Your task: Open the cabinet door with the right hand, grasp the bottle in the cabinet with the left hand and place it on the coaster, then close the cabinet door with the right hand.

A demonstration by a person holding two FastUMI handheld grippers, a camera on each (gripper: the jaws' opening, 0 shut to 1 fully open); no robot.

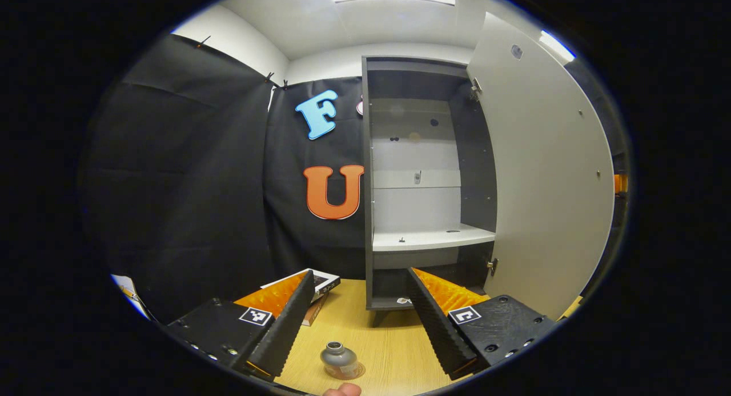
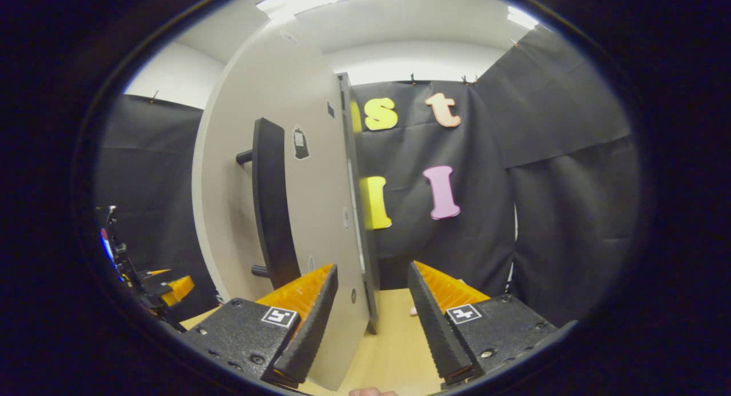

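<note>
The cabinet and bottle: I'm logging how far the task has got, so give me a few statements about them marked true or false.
1. The cabinet door stands open. True.
2. The bottle stands on a shelf inside the cabinet. False: it stands on the wooden table, in front of the cabinet.
3. The left gripper is shut on the bottle. False: its fingers are spread apart, with nothing between them.
4. The right gripper is open, with the door's edge between its fingers. True.
5. The door's handle is a dark vertical bar. True.
</note>
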